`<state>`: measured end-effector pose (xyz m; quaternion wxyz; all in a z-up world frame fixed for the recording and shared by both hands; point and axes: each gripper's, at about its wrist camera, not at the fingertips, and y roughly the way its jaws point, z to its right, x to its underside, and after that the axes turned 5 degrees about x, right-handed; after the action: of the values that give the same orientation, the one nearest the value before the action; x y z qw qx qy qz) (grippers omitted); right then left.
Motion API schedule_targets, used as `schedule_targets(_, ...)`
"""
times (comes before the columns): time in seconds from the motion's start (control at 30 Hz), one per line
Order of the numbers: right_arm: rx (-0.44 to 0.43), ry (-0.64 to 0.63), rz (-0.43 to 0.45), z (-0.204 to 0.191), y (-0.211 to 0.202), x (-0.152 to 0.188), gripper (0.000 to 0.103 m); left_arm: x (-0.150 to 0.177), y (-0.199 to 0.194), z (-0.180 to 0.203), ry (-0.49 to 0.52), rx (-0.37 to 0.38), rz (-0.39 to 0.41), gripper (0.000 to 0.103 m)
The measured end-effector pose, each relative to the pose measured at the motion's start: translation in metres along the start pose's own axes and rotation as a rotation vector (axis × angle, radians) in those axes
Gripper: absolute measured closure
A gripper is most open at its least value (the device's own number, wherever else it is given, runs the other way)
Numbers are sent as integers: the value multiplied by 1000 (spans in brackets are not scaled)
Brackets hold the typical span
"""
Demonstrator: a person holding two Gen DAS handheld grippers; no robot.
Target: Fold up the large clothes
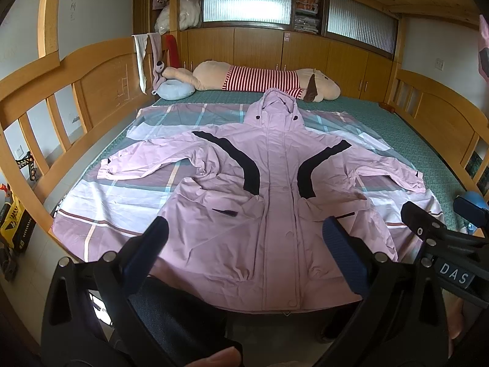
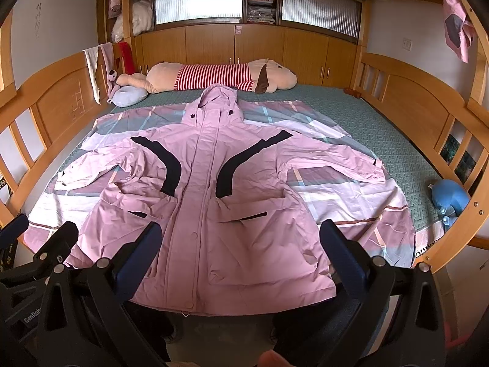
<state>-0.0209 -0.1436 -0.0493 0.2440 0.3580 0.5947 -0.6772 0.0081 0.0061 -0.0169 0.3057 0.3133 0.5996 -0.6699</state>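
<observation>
A large pink hooded jacket (image 1: 275, 189) (image 2: 211, 183) with black curved panels lies flat and front-up on the bed, hood toward the far end, both sleeves spread out sideways. Its hem hangs at the near edge of the bed. My left gripper (image 1: 244, 232) hovers open above the hem, a little left of the front placket, touching nothing. My right gripper (image 2: 241, 232) is also open, held over the jacket's lower right half with nothing between its fingers. The right gripper (image 1: 440, 223) also shows at the right edge of the left wrist view.
A checked sheet (image 1: 122, 195) (image 2: 351, 195) lies under the jacket on a green mattress (image 2: 382, 128). A striped plush dog (image 1: 259, 79) (image 2: 220, 75) and a blue cushion (image 1: 174, 90) lie at the far end. Wooden rails (image 1: 61, 91) (image 2: 428, 113) line both sides. A blue toy (image 2: 450, 198) sits by the right rail.
</observation>
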Motion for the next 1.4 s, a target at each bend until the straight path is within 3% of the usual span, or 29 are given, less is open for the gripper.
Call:
schedule_targets(0.63,0,-10,-10,-4,4,4,1,21,2,-5,-6,-5,-4,2)
schedule_targets(0.67,0,-10,-12,-4,4,5,1,11,5,-5,-5,-3,-10,2)
schedule_targets(0.93,3,-13,-16,-5,5,5,1,23,6,-8,-12,1,-15,2)
schedule_targets(0.97,4,-13,-18,-5,5,4,1,12,7,-6,-6,-2,-14,2)
schedule_targets(1.27,5,-10,-33,-1,12,4,1,24,10,-3,0,-2,-29,2)
schedule_targets(1.4,5,-8,-37,-1,14,4,1,13,16,1,-3,-1,-42,2)
